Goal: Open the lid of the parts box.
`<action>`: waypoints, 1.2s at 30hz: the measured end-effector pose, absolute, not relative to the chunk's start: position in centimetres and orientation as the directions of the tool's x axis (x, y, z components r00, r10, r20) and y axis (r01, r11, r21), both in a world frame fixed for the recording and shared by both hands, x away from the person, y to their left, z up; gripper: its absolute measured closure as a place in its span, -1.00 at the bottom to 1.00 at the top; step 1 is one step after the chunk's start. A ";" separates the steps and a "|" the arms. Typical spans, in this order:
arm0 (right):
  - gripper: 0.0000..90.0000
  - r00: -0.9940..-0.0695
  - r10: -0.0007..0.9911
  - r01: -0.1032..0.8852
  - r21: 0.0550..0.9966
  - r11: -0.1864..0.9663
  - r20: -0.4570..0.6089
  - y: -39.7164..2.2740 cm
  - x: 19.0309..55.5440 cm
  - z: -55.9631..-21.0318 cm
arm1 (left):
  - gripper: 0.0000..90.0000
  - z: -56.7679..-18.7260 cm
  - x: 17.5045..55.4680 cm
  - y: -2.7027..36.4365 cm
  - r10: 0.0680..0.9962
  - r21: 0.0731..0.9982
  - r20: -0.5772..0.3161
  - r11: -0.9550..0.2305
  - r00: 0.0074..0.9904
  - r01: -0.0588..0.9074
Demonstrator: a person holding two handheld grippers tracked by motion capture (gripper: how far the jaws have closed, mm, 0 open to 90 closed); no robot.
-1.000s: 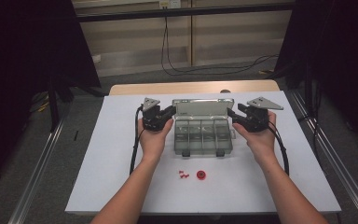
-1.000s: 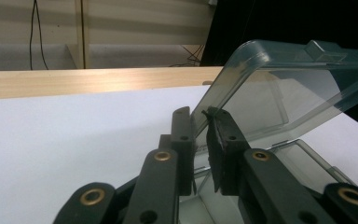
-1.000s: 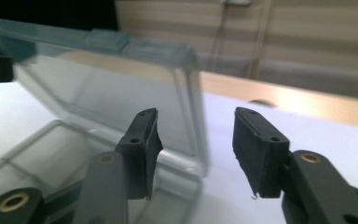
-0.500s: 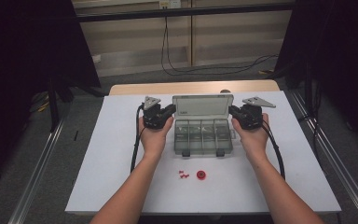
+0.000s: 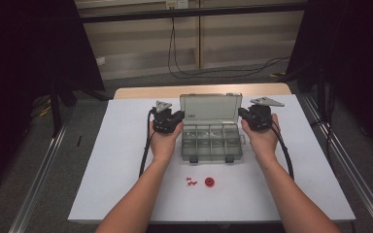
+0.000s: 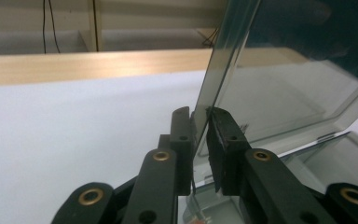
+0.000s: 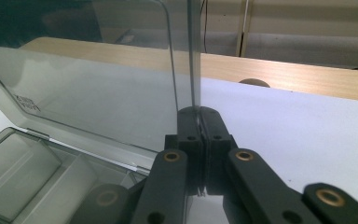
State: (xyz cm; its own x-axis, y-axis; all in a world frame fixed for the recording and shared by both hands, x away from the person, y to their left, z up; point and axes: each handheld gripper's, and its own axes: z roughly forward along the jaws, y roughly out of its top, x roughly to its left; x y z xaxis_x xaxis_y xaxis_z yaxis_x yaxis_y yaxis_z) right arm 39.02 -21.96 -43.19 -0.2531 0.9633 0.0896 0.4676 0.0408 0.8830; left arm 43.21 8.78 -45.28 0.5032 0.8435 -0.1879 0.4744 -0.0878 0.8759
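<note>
A clear plastic compartment box (image 5: 211,143) sits mid-table with its lid (image 5: 210,108) standing upright at the back. My left gripper (image 5: 178,115) holds the lid's left edge, and my right gripper (image 5: 243,114) holds its right edge. In the left gripper view the jaws (image 6: 200,126) pinch the thin lid edge (image 6: 289,84). In the right gripper view the jaws (image 7: 199,116) have just been closing and now clamp the lid (image 7: 98,93) by its edge. The compartments (image 7: 23,172) below look empty.
A few small red pieces (image 5: 191,181) and a red round part (image 5: 209,182) lie on the white table (image 5: 111,160) in front of the box. A wooden strip (image 5: 141,92) runs along the far edge. Metal rails flank the table.
My right gripper moved in to the lid's right edge and shut on it. My left hand sank slightly while keeping hold of the left edge.
</note>
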 end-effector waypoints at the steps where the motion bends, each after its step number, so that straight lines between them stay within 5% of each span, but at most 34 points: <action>1: 0.98 -0.256 0.962 0.469 0.882 0.042 0.091 -22.0 39.1 -43.2 | 0.82 -45.5 43.3 8.7 0.846 0.873 -0.183 -0.094 0.500 0.479; 5: 0.98 -0.262 0.960 0.477 0.878 0.039 0.100 -22.1 39.6 -43.1 | 0.90 -45.7 43.6 8.8 0.848 0.870 -0.189 -0.089 0.495 0.485; 9: 0.98 -0.268 0.957 0.480 0.877 0.036 0.107 -22.3 40.0 -43.2 | 0.94 -45.4 43.4 8.0 0.868 0.873 -0.094 -0.164 0.487 0.460; 36: 0.96 -0.211 0.960 0.590 0.807 -0.026 0.185 -22.3 42.4 -44.6 | 0.97 -45.0 45.4 8.6 0.855 0.803 -0.238 -0.093 0.460 0.588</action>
State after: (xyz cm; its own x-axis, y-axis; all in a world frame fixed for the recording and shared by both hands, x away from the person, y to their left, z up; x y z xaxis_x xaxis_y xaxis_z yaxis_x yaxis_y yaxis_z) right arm 42.44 -22.29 -44.57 -0.2106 0.9599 0.1851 0.5903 -0.0261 0.8068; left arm 45.39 8.57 -44.96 0.4601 0.8555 -0.2377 0.5884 -0.0933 0.8031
